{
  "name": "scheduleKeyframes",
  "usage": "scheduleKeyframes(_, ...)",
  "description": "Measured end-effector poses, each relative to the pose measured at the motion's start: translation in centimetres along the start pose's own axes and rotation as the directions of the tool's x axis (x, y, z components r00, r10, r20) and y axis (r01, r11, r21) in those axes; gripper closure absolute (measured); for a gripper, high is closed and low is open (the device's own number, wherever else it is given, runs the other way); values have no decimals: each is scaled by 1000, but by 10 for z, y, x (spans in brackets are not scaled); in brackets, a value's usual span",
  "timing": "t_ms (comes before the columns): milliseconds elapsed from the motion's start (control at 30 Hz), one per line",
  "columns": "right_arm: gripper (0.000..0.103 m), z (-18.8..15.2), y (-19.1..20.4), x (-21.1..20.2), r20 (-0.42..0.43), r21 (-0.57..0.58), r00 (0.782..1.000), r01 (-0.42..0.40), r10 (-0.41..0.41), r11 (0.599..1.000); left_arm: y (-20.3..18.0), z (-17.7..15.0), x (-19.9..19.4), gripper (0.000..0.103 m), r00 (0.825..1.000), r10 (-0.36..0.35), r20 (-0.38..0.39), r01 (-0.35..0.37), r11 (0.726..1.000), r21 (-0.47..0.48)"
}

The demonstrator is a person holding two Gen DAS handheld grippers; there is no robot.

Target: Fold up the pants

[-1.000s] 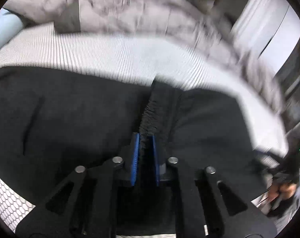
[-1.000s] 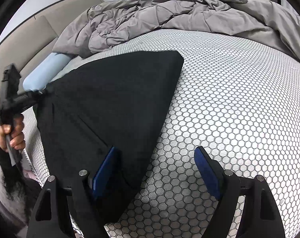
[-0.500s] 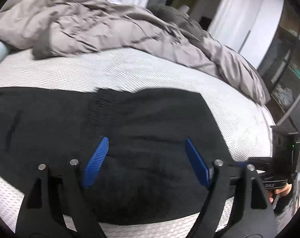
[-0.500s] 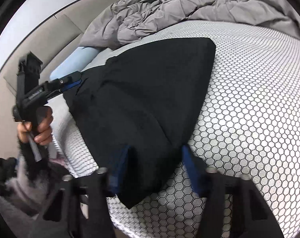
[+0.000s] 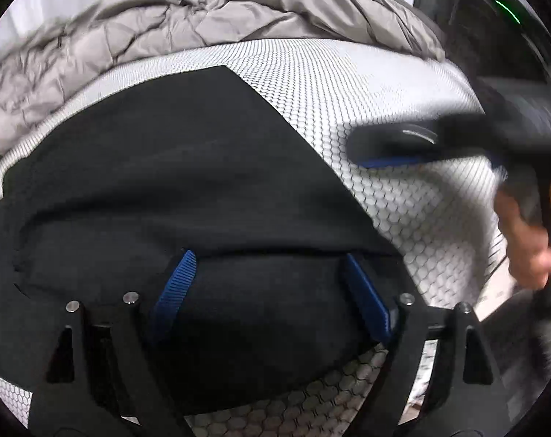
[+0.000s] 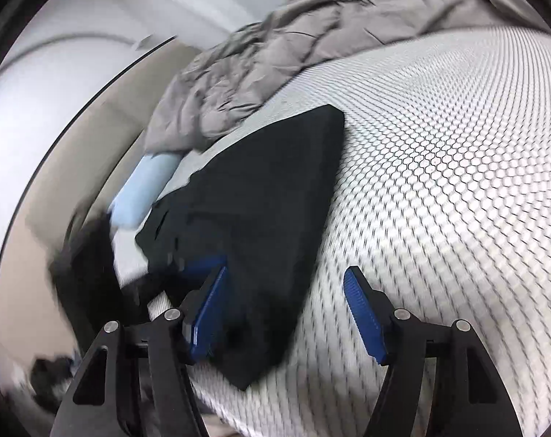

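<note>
Black pants (image 5: 188, 167) lie folded on the bed (image 6: 457, 145), just ahead of both pairs of fingers. The left gripper (image 5: 271, 291) and right gripper (image 6: 286, 309) are spread wide, holding nothing. The soft, matte cloth could slide on the honeycomb-textured sheet or spring open, spoiling the layers. A rumpled grey quilted comforter (image 5: 166, 29) sits beyond.

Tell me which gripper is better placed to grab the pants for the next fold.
Left, probably. The left gripper is open with the black pants lying between its fingers. The right gripper is also open, but reaches only the pants' near corner, mostly over the mattress.
</note>
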State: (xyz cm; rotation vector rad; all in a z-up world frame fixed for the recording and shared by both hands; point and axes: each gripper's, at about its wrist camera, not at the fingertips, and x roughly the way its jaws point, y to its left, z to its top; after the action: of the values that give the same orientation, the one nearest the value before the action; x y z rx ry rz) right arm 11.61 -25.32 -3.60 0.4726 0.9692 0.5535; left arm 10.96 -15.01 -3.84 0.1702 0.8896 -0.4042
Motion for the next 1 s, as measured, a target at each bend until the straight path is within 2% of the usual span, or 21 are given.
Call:
scheduleKeyframes(33, 38, 6, -1, 15, -27, 10, 1000, -4, 4, 1000, -3, -2, 0, 21, 1000, 1, 10, -1, 1000, 6)
scheduleKeyframes(67, 49, 13, -3, 33, -61, 23, 998, -10, 11, 1000, -4, -3, 1, 21, 1000, -14, 5, 14, 1000, 0)
scheduleKeyframes(100, 67, 19, -5, 46, -90, 29, 996, -3, 6, 1000, -4, -5, 1, 21, 1000, -28, 1, 28, 1000, -9)
scheduleKeyframes(133, 76, 26, -5, 57, -105, 25, 994, 10, -8, 1000, -3, -6, 1, 21, 999, -46, -6, 46, 999, -17)
scheduleKeyframes(200, 92, 43, -4, 64, -66, 16, 997, 41, -39, 999, -1, -11, -1, 21, 998, -59, -13, 59, 998, -13)
scheduleKeyframes(267, 92, 57, -3, 54, 56, 17, 998, 38, -39, 999, 3, -11, 2, 21, 999, -49, -23, 49, 999, 0)
scheduleKeyframes(333, 92, 70, -5, 56, 86, 40, 992, 84, -87, 996, 4, -13, 4, 20, 998, -51, -24, 51, 999, 10)
scheduleKeyframes(433, 80, 79, -21, 65, 44, 138, 996, 71, -78, 988, 6, -16, 1, 20, 997, -75, -23, 76, 997, 5)
scheduleKeyframes(500, 63, 76, -28, 65, 19, 196, 998, 62, -67, 979, 14, -18, -6, 20, 995, -99, -11, 99, 995, -3)
scheduleKeyframes(633, 61, 56, -28, 51, -42, 164, 999, -19, 27, 986, 24, -24, -20, 20, 990, -138, 0, 138, 990, -31)
scheduleKeyframes(700, 55, 36, -21, 46, -69, 132, 994, -71, 80, 989, 37, -23, -27, 20, 988, -154, 13, 154, 986, -58)
scheduleKeyframes(767, 55, 26, -15, 51, -61, 122, 993, -95, 103, 988, 53, -20, -35, 20, 988, -151, 21, 152, 984, -97)
scheduleKeyframes(833, 80, 24, -8, 58, -46, 86, 997, -59, 63, 995, 64, -16, -38, 20, 990, -140, 29, 143, 981, -135)
scheduleKeyframes(867, 95, 28, -1, 59, -38, 46, 998, -43, 45, 998, 70, -14, -38, 20, 990, -134, 35, 137, 979, -148)
scheduleKeyframes(933, 95, 43, 12, 50, 45, -23, 998, -39, 40, 999, 81, -13, -42, 20, 993, -110, 47, 117, 978, -175)
scheduleKeyframes(967, 95, 50, 17, 44, 66, -53, 998, 15, -11, 998, 90, -14, -45, 20, 994, -91, 55, 100, 977, -188)
scheduleKeyframes(1000, 86, 53, 18, 42, 71, -74, 994, 94, -89, 993, 99, -11, -44, 20, 995, -75, 60, 85, 977, -195)
